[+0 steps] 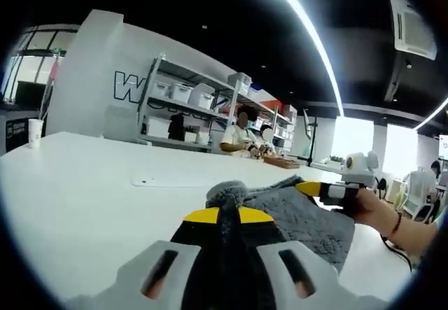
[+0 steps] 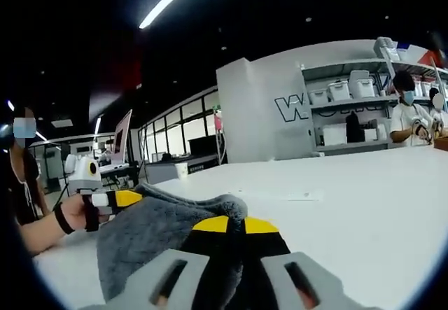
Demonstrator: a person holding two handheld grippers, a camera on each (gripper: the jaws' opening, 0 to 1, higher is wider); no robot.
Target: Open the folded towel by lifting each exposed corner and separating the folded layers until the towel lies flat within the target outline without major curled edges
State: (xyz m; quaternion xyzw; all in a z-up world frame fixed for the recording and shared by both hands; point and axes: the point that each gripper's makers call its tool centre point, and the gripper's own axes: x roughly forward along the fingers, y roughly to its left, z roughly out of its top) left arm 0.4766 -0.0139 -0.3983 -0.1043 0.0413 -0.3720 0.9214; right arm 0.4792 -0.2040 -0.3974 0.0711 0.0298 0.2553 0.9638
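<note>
A grey fluffy towel [image 1: 301,219] lies bunched on the white table [image 1: 77,198], stretched between both grippers. In the left gripper view my left gripper [image 1: 227,216] is shut on one gathered corner, with cloth puffing up just past its yellow tips. My right gripper [image 1: 327,189] enters from the right, held by a hand, and pinches the far corner. In the right gripper view the right gripper [image 2: 234,224] is shut on a fold of the towel [image 2: 150,233]. There the left gripper [image 2: 115,199] comes in from the left and clamps the opposite edge.
A thin pale sheet [image 1: 175,179] lies flat on the table beyond the towel; the same sheet [image 2: 304,196] appears small in the right gripper view. A paper cup [image 1: 35,132] stands at the far left. Shelves with bins [image 1: 189,100] and seated people are behind.
</note>
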